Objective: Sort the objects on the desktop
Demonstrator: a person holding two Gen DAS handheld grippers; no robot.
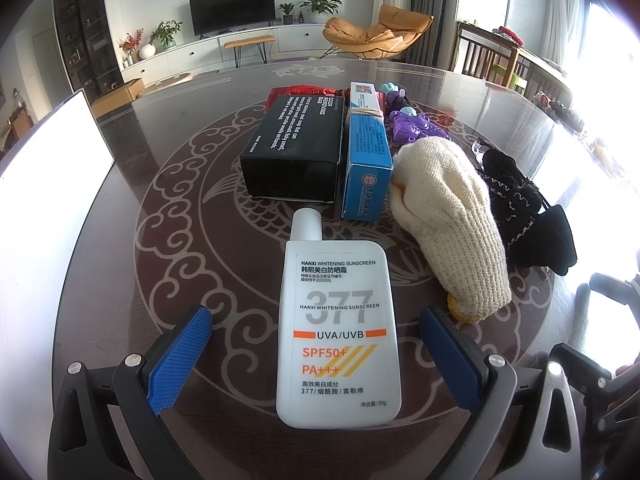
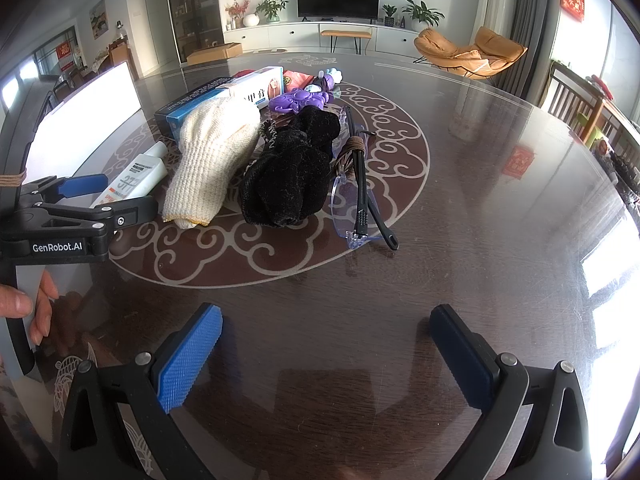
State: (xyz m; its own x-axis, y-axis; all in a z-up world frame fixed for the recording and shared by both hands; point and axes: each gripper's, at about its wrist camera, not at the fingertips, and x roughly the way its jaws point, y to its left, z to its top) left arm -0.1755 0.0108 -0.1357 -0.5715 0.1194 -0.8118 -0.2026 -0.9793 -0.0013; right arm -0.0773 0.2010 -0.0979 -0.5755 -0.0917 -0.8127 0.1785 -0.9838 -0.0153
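A white sunscreen bottle (image 1: 338, 332) lies flat on the dark table, between the wide-open fingers of my left gripper (image 1: 316, 354), which do not touch it. Behind it lie a black box (image 1: 294, 148), a blue box (image 1: 366, 152), a cream knit glove (image 1: 450, 216), a black fuzzy cloth (image 1: 524, 220) and a purple toy (image 1: 412, 128). In the right wrist view my right gripper (image 2: 326, 356) is open and empty above bare table. The left gripper (image 2: 102, 196) shows there at the left, around the bottle (image 2: 134, 180). The glove (image 2: 212, 160), black cloth (image 2: 292, 172) and safety glasses (image 2: 358, 196) lie ahead.
A white panel (image 1: 48, 188) stands at the table's left edge. The round table (image 2: 500, 216) has a light swirl pattern. A red packet (image 1: 304, 90) lies behind the boxes. Chairs stand at the far right.
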